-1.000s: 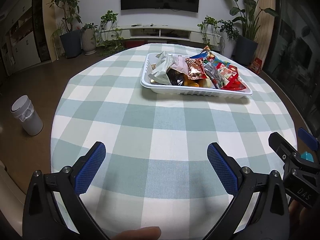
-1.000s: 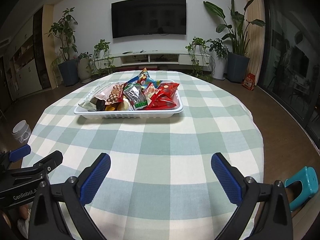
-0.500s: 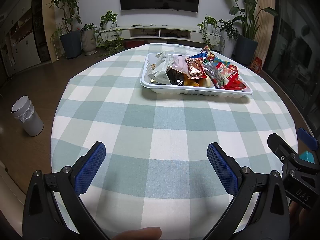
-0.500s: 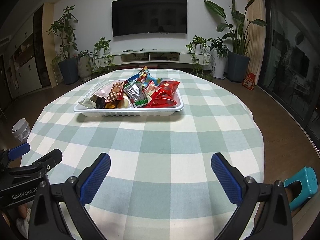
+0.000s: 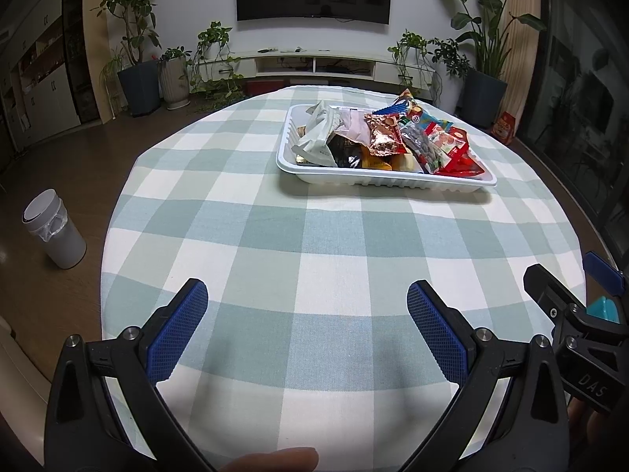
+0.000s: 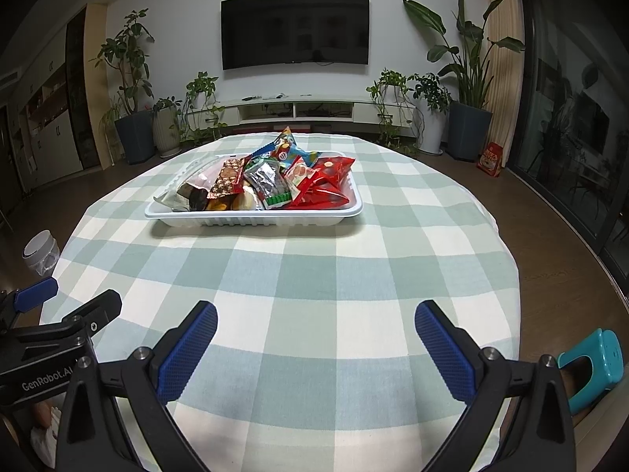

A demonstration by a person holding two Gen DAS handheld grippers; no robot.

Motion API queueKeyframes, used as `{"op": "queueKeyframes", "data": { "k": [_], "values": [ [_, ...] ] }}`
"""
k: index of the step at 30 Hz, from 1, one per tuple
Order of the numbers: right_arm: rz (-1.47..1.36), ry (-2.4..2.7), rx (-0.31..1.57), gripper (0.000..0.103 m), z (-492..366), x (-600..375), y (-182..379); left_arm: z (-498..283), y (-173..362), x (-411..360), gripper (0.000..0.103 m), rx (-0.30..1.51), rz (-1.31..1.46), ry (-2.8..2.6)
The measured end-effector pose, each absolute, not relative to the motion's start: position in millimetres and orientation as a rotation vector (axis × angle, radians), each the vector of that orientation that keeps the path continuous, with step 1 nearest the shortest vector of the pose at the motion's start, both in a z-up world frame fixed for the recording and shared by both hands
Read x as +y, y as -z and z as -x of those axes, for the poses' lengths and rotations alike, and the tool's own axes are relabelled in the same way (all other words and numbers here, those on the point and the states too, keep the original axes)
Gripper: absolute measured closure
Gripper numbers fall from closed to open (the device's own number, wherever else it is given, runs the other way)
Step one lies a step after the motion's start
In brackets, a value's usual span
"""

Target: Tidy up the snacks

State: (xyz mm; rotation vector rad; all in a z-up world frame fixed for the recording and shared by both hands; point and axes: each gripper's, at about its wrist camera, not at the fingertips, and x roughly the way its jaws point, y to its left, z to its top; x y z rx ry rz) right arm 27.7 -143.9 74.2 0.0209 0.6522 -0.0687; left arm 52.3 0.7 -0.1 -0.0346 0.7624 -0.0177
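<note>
A white tray (image 5: 377, 181) heaped with several snack packets (image 5: 383, 137) stands on the far half of a round table with a green-and-white checked cloth (image 5: 314, 259). It also shows in the right wrist view (image 6: 251, 218), with red packets (image 6: 322, 185) at its right end. My left gripper (image 5: 306, 306) is open and empty, low over the near part of the table. My right gripper (image 6: 314, 326) is open and empty, beside it on the right. Each gripper shows at the edge of the other's view.
A grey bin (image 5: 55, 232) stands on the floor left of the table. A teal stool (image 6: 593, 365) stands at the near right. Potted plants, a TV and a low cabinet line the far wall.
The right wrist view has risen and tilted slightly, so the tray sits lower in it. The left gripper has barely moved. Both stay open.
</note>
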Motion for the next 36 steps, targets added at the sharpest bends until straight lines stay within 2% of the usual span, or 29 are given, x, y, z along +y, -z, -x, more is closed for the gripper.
{"op": "queueKeyframes", "data": {
  "k": [36],
  "values": [
    [-0.018,0.068,0.657,0.0,-27.1,-142.9,-77.8,-52.2,0.6,0.3,0.0,0.761,0.032,0.016]
  ]
}}
